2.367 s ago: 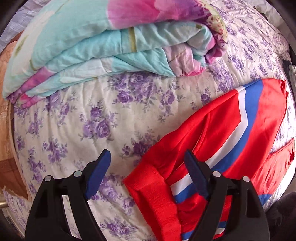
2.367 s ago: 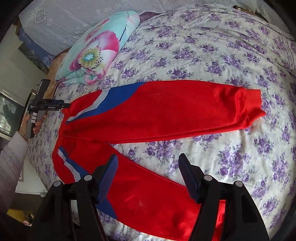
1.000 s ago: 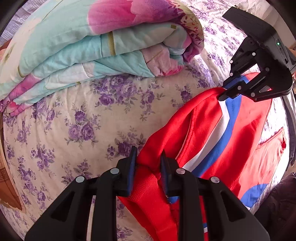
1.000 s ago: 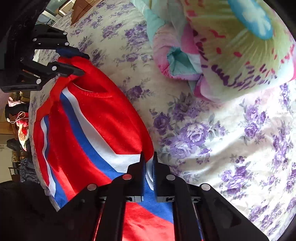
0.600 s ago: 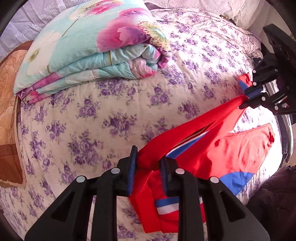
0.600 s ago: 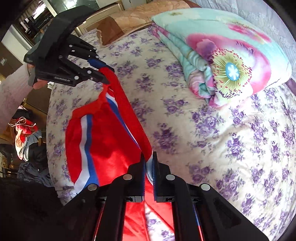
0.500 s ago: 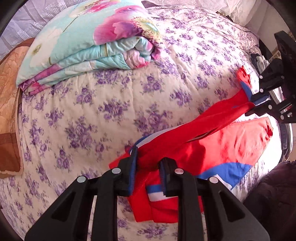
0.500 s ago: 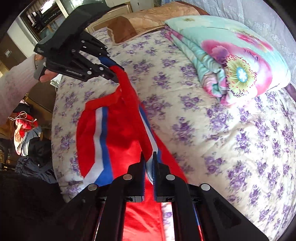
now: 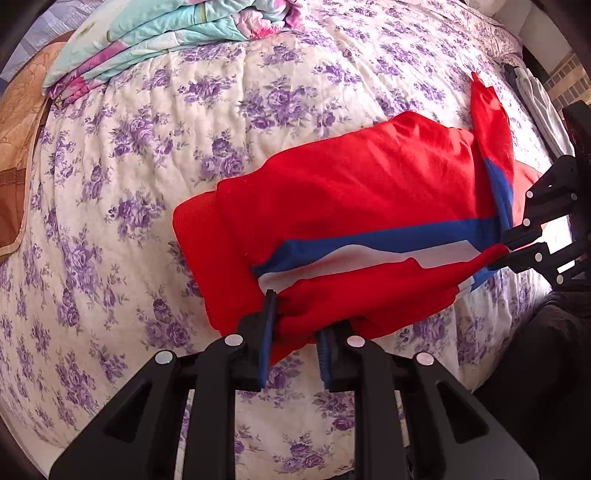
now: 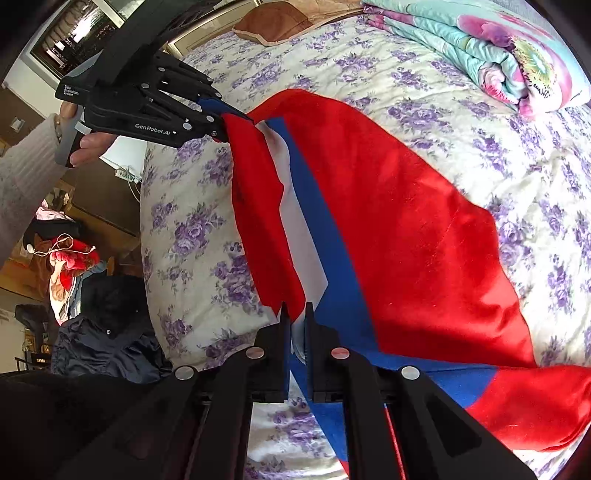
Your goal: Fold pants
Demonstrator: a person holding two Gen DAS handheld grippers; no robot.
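Midway through a fold, red pants (image 9: 354,184) with a blue-and-white side stripe (image 10: 317,236) are held up over a flowered bed (image 9: 155,155), stretched between two grippers. A bunched fold at the waist end is pinched by the left gripper (image 9: 295,325), its fingers nearly together on thick cloth. A thin edge at the stripe is clamped by the right gripper (image 10: 295,325), whose fingers are pressed almost flat on it. The lifted edge is pulled taut between the two, while the rest of the garment is draped below and trails onto the bed. A folded quilt (image 9: 166,29) is seen at the far end of the bed, well apart from the pants.

Several risks can be judged from here. The right hold is set very near the cloth's edge, so the fabric could be tugged free if the hands are drawn further apart. The left hold is taken on a loose bunch, from which a layer could be shed, leaving the fold crooked. The hanging part may be dragged across the bed and creased underneath if the edge is lowered too soon. The two halves could be laid askew if one hand is brought down ahead of the other.
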